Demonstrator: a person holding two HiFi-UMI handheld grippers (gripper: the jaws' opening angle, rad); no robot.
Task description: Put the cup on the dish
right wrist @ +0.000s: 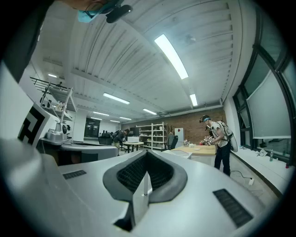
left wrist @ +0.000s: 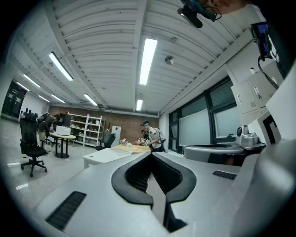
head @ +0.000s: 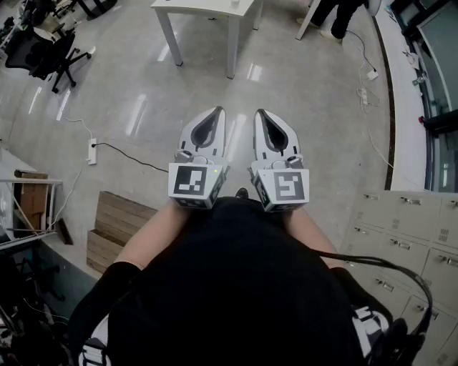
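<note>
No cup or dish shows clearly in any view. In the head view both grippers are held level, side by side, close in front of the person's body and above the floor. The left gripper has its tips together with nothing between them, and so does the right gripper. The left gripper view looks along the left gripper across the room towards a far wooden table with small things on it. In the right gripper view, the right gripper points towards the same wooden table.
A white table stands ahead on the glossy floor. An office chair is at far left, with a power strip and cable nearer. A wooden crate lies at lower left, grey lockers at right. A person stands at the wooden table.
</note>
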